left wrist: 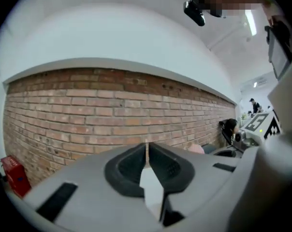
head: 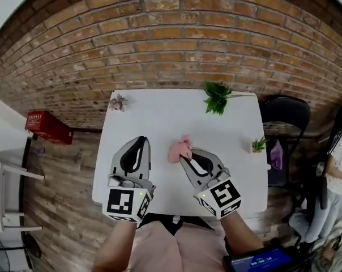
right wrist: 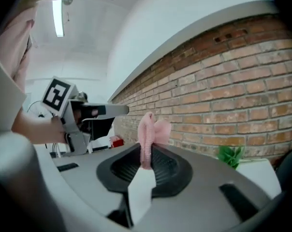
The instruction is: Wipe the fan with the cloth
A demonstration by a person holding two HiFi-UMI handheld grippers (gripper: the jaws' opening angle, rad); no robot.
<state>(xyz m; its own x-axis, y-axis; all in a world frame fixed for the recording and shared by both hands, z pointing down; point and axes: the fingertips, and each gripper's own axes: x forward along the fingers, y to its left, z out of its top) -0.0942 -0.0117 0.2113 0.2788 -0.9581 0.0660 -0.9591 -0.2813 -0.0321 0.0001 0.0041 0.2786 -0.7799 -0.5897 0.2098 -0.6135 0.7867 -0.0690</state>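
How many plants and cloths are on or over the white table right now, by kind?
Plants: 3, a leafy green plant, a small potted plant, a greyish-pink plant
Cloths: 1, the pink cloth, pinched in the right claw
Total: 4

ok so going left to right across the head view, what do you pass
red crate → left gripper → pink cloth → leafy green plant → small potted plant
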